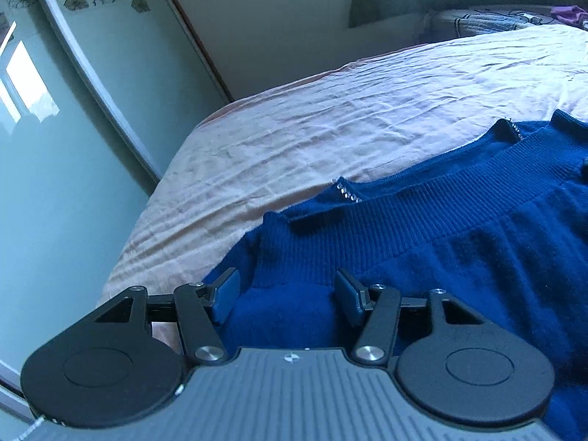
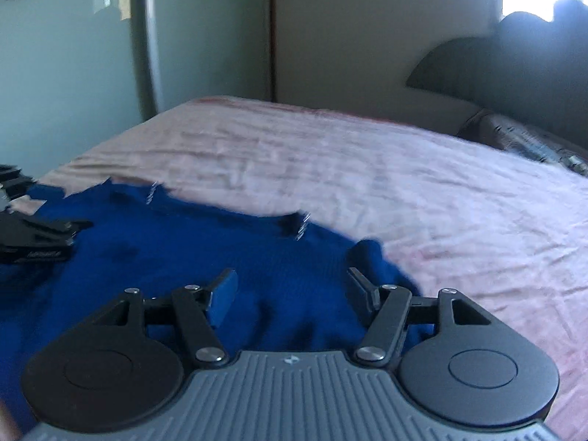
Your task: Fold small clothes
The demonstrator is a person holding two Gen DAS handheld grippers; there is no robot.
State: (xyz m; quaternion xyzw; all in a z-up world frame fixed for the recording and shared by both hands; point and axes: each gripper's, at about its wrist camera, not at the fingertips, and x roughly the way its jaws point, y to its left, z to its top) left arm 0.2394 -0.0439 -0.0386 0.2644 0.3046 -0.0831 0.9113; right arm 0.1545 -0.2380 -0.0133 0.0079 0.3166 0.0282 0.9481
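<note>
A blue knit sweater (image 1: 459,228) with a ribbed band and small rhinestone trims lies on the pale pink bedsheet (image 1: 330,121). My left gripper (image 1: 288,286) is open, low over the sweater's left corner, with blue fabric between its spread fingers. In the right wrist view the sweater (image 2: 176,242) spreads to the left and centre. My right gripper (image 2: 290,286) is open over the sweater's right edge, fabric between its fingers. The left gripper's black body (image 2: 33,239) shows at the far left of that view.
The bed (image 2: 441,191) extends far and right. A glass wardrobe door with flower prints (image 1: 66,73) stands beyond the bed's left edge. A patterned pillow (image 1: 488,18) and a dark headboard (image 2: 496,70) lie at the far end.
</note>
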